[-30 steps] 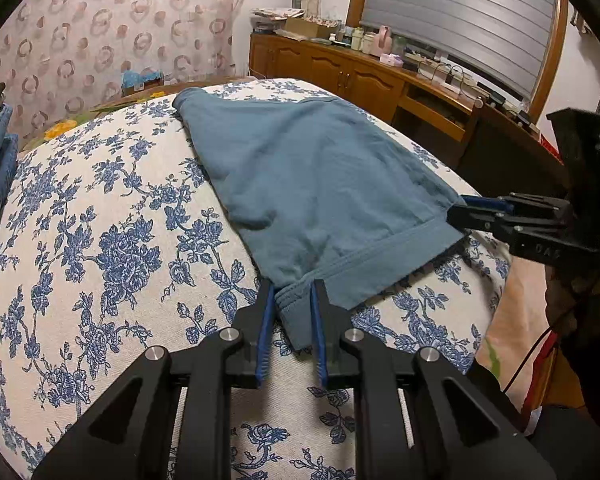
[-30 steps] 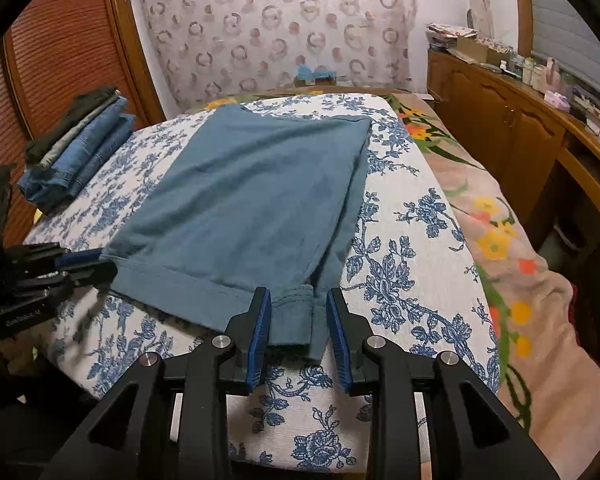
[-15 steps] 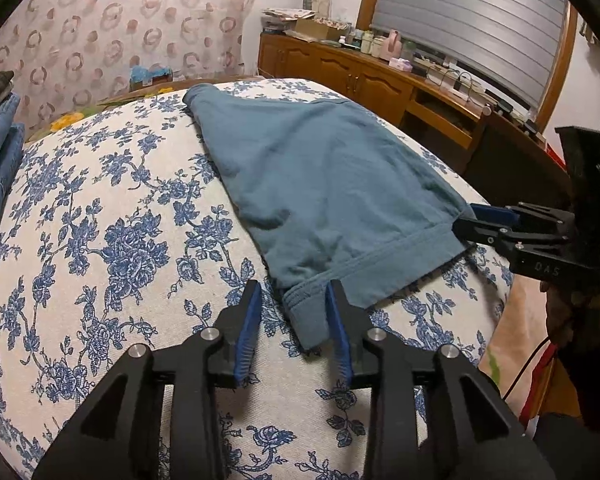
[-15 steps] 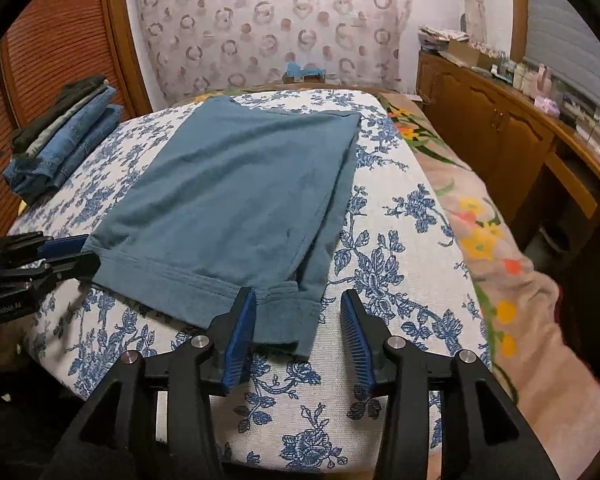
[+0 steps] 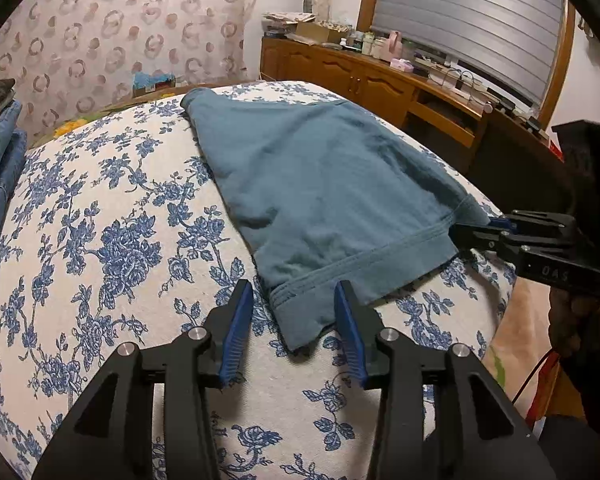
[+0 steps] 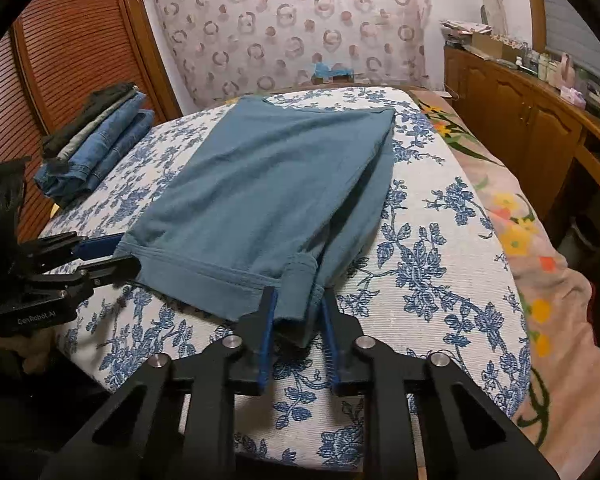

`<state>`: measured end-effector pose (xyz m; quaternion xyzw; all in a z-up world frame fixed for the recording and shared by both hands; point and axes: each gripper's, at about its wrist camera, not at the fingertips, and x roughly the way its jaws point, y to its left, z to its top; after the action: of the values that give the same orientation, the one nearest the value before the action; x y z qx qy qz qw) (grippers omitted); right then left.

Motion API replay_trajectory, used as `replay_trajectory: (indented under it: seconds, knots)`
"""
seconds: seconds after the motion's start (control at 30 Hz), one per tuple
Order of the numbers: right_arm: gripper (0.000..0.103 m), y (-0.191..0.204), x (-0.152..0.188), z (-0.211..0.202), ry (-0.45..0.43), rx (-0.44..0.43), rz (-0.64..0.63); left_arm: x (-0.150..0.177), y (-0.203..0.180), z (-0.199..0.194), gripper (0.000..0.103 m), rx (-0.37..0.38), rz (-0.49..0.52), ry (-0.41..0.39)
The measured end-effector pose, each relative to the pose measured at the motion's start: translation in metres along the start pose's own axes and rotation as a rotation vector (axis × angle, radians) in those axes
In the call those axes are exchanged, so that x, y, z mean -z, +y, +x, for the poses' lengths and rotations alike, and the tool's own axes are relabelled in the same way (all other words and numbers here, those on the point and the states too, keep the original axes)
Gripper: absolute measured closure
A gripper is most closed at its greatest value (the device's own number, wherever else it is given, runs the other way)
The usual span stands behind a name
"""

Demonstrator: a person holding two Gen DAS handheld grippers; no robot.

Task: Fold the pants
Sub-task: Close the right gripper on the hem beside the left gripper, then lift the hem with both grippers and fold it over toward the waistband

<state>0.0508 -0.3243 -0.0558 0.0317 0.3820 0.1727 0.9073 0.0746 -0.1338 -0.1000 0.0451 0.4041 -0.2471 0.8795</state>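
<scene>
The blue pants (image 5: 324, 184) lie flat on the flowery bed (image 5: 100, 240). One hem corner sits between the left claw (image 5: 294, 314) pads; its jaws have just been opening and do not squeeze it. The right claw (image 6: 298, 312) has just been closing and pinches the other hem corner.

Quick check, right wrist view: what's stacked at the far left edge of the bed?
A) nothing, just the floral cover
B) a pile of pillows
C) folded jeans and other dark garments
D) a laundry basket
C: a stack of folded garments, blue denim with darker pieces on top, sits on the floral bed cover, apart from the teal pants spread in the middle.
</scene>
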Motion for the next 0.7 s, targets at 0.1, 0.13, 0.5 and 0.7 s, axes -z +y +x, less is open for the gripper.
replay_trajectory:
  seconds: [0.1, 0.13, 0.5, 0.7]
  knots:
    - [0.086, -0.003, 0.001, -0.002, -0.017, -0.01, 0.016, 0.001, -0.002, 0.0, 0.076, 0.028, -0.002, 0.002]
    - [0.086, -0.005, 0.001, -0.001, -0.02, -0.014, 0.022, 0.001, 0.0, 0.0, 0.081, 0.034, -0.005, -0.001]
    - [0.087, 0.009, -0.009, -0.026, -0.109, -0.041, -0.015, -0.019, 0.006, -0.041, 0.091, 0.074, -0.03, -0.128]
    - [0.087, 0.025, -0.03, -0.055, -0.201, -0.069, -0.077, -0.039, 0.012, -0.084, 0.091, 0.057, -0.02, -0.23]
